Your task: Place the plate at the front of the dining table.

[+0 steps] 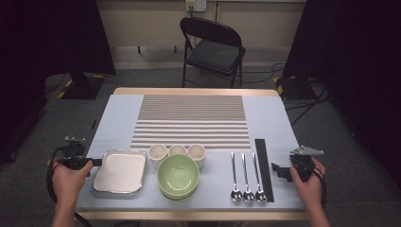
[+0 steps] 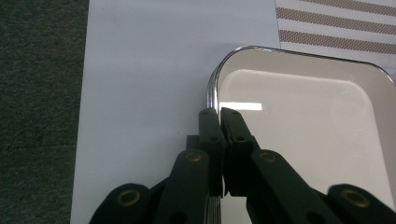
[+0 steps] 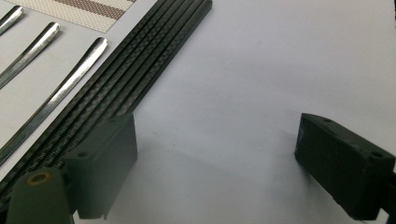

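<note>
A white metal-rimmed tray (image 1: 120, 171) lies at the front left of the pale blue table (image 1: 118, 113). My left gripper (image 1: 97, 162) is at its left edge. In the left gripper view the jaws of the left gripper (image 2: 219, 114) stand pressed together over the tray's (image 2: 303, 140) chrome rim, one outside and one inside it. My right gripper (image 1: 276, 171) is at the front right, just right of a set of black chopsticks (image 1: 264, 165). It stands open (image 3: 219, 135) over bare table, with its left jaw beside the chopsticks (image 3: 140, 65) and nothing between the jaws.
A green bowl (image 1: 178, 172) sits right of the tray, with three cream cups (image 1: 177, 150) behind it. Three spoons (image 1: 246, 175) lie left of the chopsticks. A striped placemat (image 1: 191, 118) covers the table's middle. A folding chair (image 1: 213, 47) stands beyond the far edge.
</note>
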A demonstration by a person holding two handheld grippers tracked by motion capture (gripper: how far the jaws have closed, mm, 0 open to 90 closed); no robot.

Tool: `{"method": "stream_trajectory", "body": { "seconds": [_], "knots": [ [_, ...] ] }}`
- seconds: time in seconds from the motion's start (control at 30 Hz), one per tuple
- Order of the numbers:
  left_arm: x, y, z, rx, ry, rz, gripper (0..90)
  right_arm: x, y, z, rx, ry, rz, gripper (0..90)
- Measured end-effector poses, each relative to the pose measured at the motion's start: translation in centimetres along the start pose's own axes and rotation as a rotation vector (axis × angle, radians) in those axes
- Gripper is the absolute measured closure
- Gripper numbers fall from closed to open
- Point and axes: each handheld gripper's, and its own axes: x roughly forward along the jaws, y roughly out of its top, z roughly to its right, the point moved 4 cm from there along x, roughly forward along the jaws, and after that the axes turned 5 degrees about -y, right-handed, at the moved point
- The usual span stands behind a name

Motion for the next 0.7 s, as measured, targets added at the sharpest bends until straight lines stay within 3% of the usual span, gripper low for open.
{"method": "stream_trajectory", "body": {
  "seconds": [0.33,0.7],
  "knots": [
    [-0.19,0.18,0.24,-0.021,0.024,0.021,89.0,0.00,0.00,0.01,0.000,-0.001,0.000,11.8],
    [-0.98,0.34,0.20,-0.042,0.017,0.043,89.0,0.00,0.00,0.00,0.001,0.000,-0.001,11.8]
  ]
}}
